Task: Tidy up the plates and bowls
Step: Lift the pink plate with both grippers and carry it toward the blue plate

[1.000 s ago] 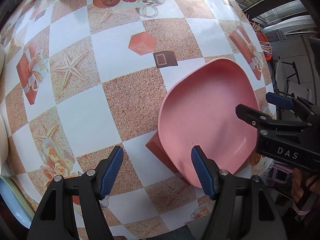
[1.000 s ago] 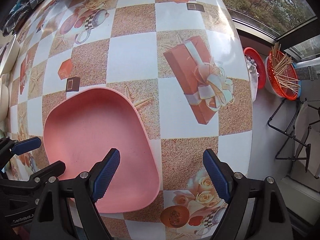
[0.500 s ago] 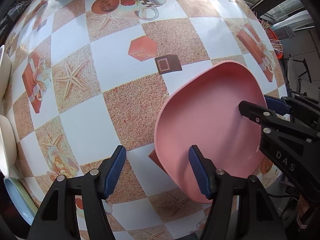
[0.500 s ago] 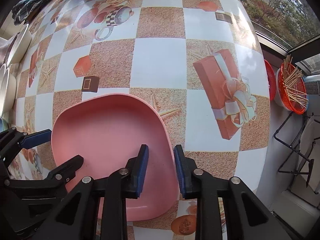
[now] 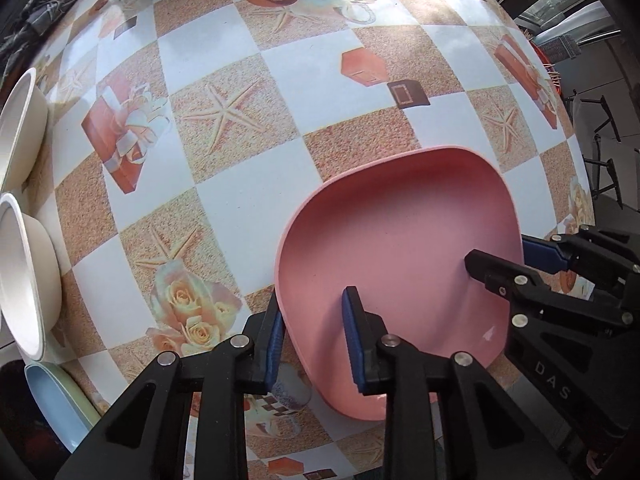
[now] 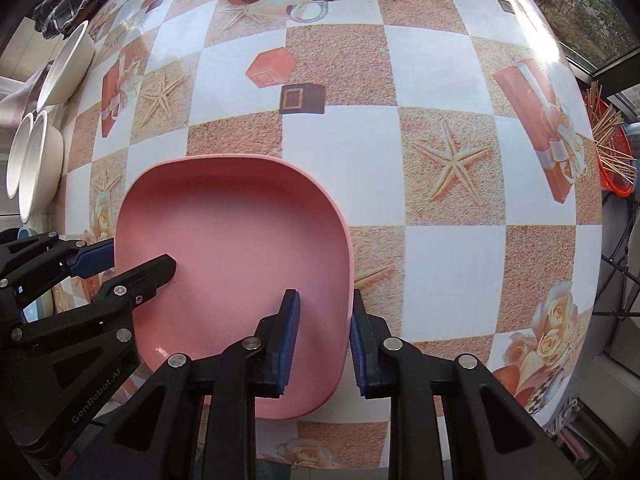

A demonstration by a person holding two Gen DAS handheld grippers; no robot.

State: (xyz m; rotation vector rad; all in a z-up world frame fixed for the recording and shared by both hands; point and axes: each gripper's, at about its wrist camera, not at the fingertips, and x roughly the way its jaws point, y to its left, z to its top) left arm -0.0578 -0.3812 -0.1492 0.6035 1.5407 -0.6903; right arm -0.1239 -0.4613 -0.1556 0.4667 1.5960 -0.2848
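Left gripper (image 5: pixel 312 344) fingers just closed across the near-left rim of the pink plate (image 5: pixel 400 240), one blue pad outside, one inside; gripping it. Right gripper (image 6: pixel 325 340) likewise narrowed onto the plate's opposite rim and clamped (both were spread wide a second ago). Plate now held from two sides, low over the checked counter (image 5: pixel 240 60), apparently ready for lifting. Off to the plate's left, at the counter edge: cream bowls (image 5: pixel 24 272) and a pale blue plate (image 5: pixel 52 404), the likely stacking spot.

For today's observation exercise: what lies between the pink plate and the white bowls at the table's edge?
In the left wrist view, only bare patterned tablecloth separates the pink plate from the white bowls.
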